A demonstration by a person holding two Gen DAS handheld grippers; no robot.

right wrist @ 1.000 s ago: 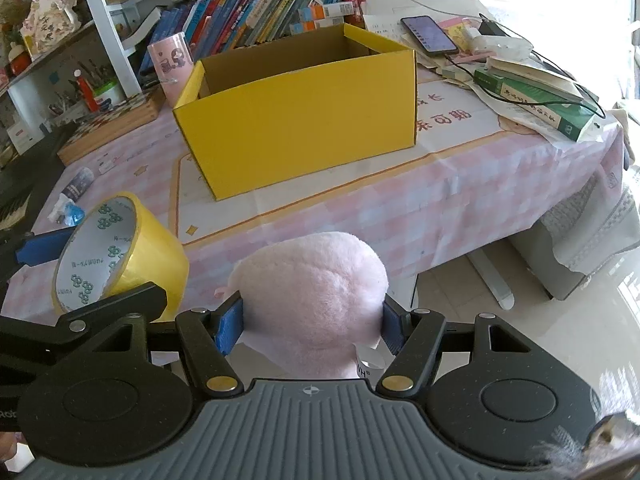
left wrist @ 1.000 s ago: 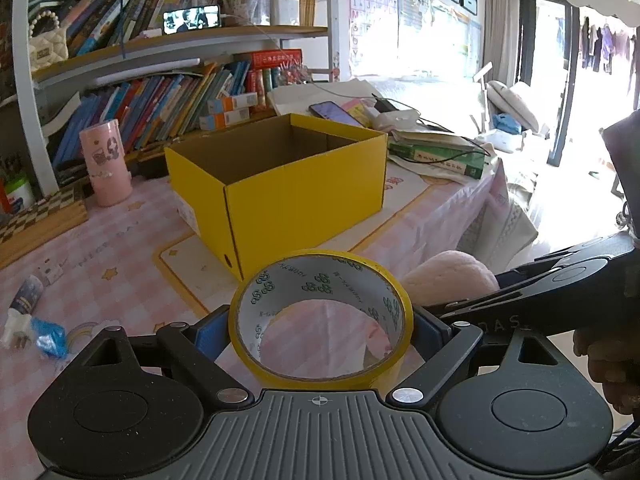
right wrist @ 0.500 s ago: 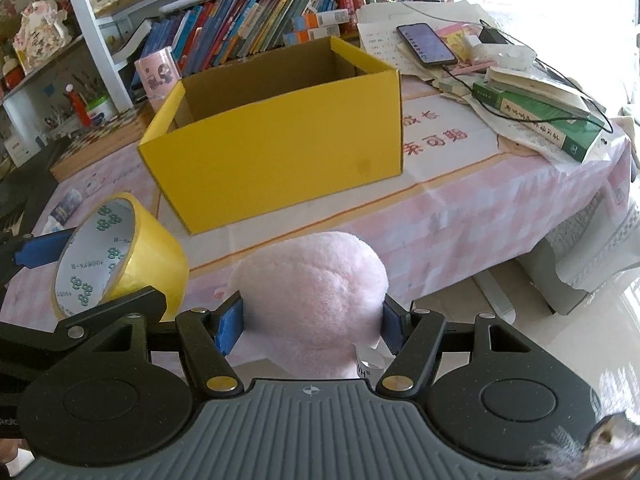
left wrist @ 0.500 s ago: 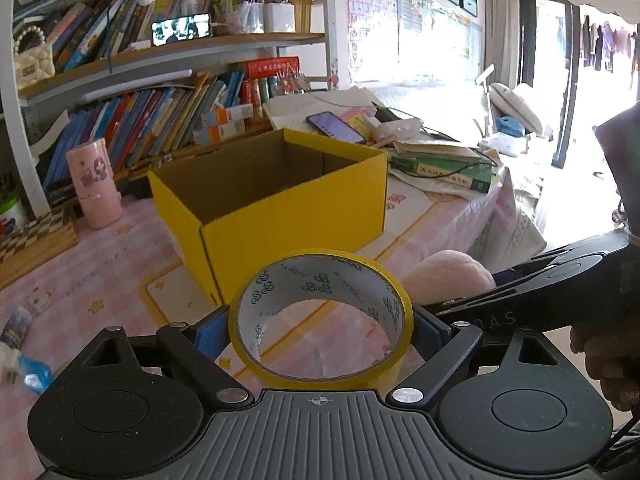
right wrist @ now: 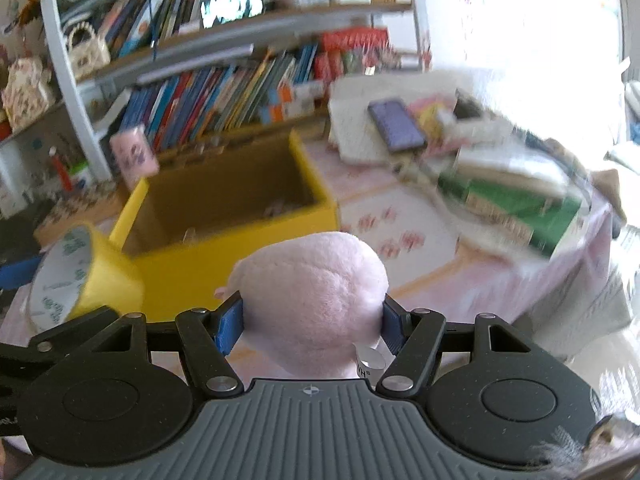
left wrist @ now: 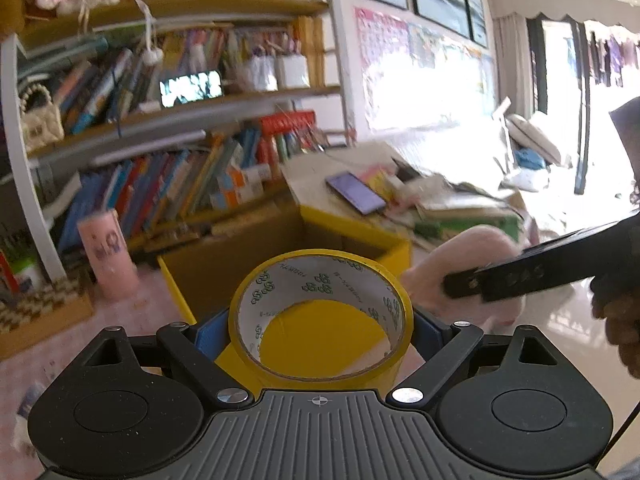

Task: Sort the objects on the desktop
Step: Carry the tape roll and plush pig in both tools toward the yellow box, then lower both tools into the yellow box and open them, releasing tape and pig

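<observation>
My left gripper is shut on a yellow tape roll, held upright just in front of the open yellow cardboard box. The roll also shows at the left of the right wrist view. My right gripper is shut on a pink plush toy, held beside the tape near the box's front wall. The plush shows at the right in the left wrist view. Small items lie on the box floor.
A pink cup stands left of the box. A phone lies on papers and a green book lies at the right of the pink checked tablecloth. Bookshelves stand behind. A wooden board lies at left.
Both grippers have moved forward and up toward the box with their loads; the box now looks much closer and its inside shows. The views are motion-blurred.
</observation>
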